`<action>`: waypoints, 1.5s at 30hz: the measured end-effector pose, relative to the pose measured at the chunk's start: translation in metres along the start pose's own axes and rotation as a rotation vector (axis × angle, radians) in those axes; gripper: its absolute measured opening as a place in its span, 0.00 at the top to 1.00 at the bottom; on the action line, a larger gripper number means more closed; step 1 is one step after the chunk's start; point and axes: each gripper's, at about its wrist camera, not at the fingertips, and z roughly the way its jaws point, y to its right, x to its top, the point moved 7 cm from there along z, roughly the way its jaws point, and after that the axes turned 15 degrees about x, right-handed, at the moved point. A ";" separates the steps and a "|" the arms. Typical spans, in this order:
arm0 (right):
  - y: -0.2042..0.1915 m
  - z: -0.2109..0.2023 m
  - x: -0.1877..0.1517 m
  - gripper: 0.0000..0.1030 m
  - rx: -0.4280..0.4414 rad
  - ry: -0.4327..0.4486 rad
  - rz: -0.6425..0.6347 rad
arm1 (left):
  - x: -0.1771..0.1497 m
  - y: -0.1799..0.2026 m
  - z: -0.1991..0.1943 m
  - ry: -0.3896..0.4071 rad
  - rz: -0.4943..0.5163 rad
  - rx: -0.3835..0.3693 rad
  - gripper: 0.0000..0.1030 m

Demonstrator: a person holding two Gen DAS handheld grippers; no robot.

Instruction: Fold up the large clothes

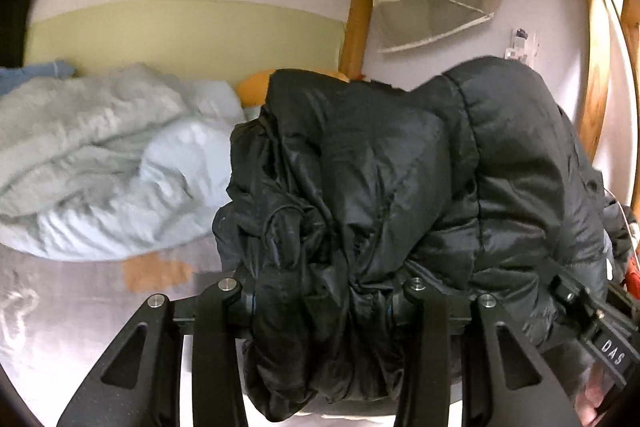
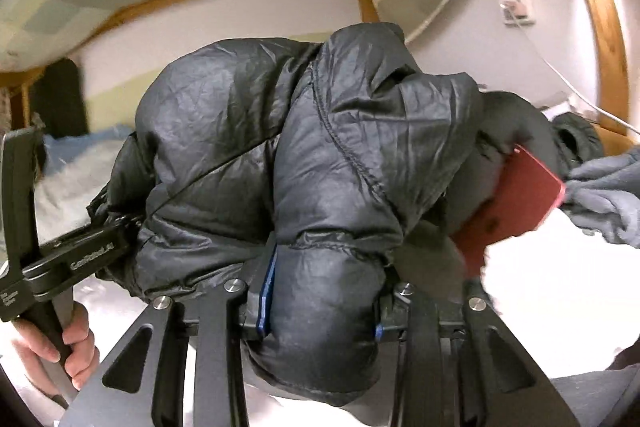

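Black puffy jacket (image 1: 400, 179): bunched, hanging above the bed (image 1: 60, 327), filling each view from centre to 6 o'clock. Left tool (image 1: 324, 301) and right tool (image 2: 320, 311) are each clamping a thick fold of it, jaws part-open around the padding. Pale blue duvet (image 1: 100, 155) is lying at 9 o'clock; a red card (image 2: 516, 207) is showing at 3 o'clock.

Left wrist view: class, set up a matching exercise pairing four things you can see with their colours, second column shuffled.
Things:
1. jacket
2. duvet
3. bed post
4. patch on the sheet

Colours:
a. orange
b. pale blue
c. black
d. light wood

Pairs: 1-c, 2-b, 3-d, 4-a
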 end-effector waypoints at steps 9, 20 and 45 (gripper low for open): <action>0.043 0.021 -0.028 0.24 -0.167 -0.016 -0.015 | -0.012 -0.006 0.028 -0.024 0.134 0.152 0.02; -0.008 -0.004 -0.019 0.00 -0.139 0.064 -0.136 | 0.005 -0.037 -0.069 0.252 0.324 0.183 0.00; -0.207 -0.007 -0.153 0.00 0.009 0.178 -0.181 | -0.142 -0.204 -0.091 0.281 0.076 0.316 0.00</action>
